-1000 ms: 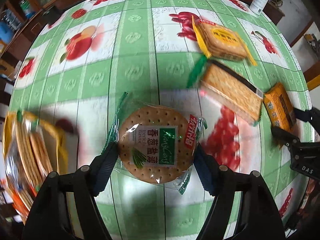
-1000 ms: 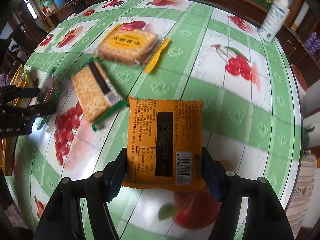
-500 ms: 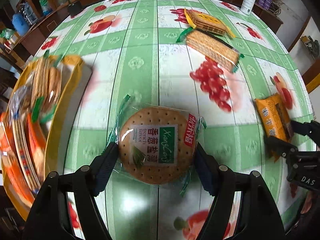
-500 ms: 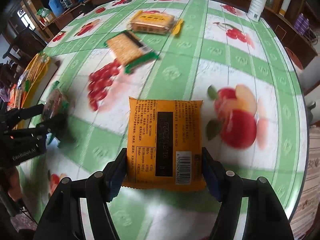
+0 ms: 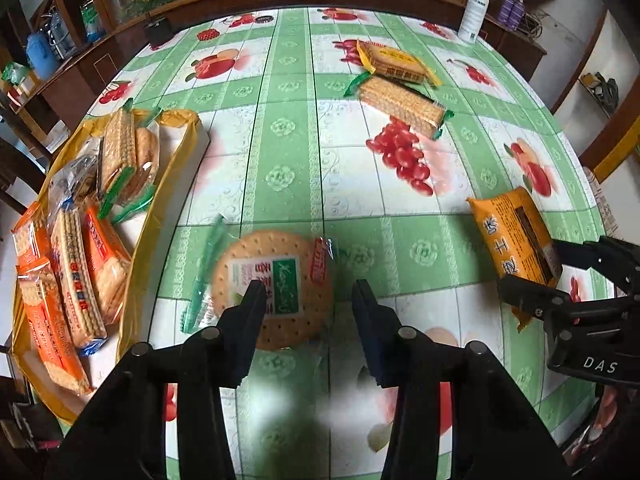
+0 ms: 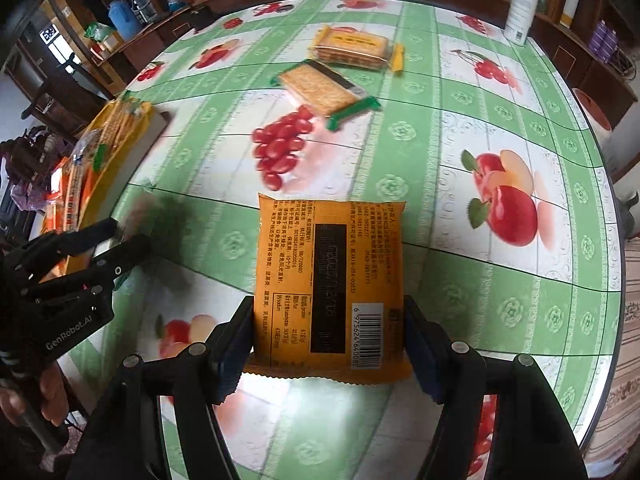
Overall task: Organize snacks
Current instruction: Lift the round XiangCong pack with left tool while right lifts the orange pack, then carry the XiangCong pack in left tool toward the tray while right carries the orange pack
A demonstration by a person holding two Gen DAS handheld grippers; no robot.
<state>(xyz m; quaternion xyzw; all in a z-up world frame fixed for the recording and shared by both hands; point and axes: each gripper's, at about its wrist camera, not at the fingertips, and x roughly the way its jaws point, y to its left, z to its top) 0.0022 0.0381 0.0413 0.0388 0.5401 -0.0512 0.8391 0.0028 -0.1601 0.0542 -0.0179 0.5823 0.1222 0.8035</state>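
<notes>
A: Left gripper (image 5: 308,292) status?

B: Jaws partly apart, just been closing. Nothing clamped between the pads. Pointed steeply down at the table (image 5: 288,152).

A: Round pack (image 5: 280,256)?

B: Out of the grip. Just right of the tray (image 5: 160,208), near its wall. Beyond the fingertips and offset to the left finger's side, partly hidden behind that finger. Blurred. Can't tell if flat on the table or just above it. Label side up, green seal end toward the tray.

A: Right gripper (image 6: 328,308)?

B: Clamped on the orange pack (image 6: 328,276). Pads pressed on both side edges near the lower seal. Barcode side facing the camera, clear of the cloth. Well right of the tray, past the round pack.

A: Tray contents?

B: Several cracker packs (image 5: 80,248) standing on edge inside the yellow liner, orange wrappers at the near end, green-sealed ones at the far end.

A: Loose items?

B: Two. Green-ended pack (image 5: 400,104) and yellow pack (image 5: 394,65), flat on the table, well away from the tray toward the far right. Just beside each other, the yellow one farther from the tray. Touching or not: can't tell.

A: Other stuff?

B: White bottle (image 5: 472,12) upright at the table's far edge, farther from the tray than both loose packs.
</notes>
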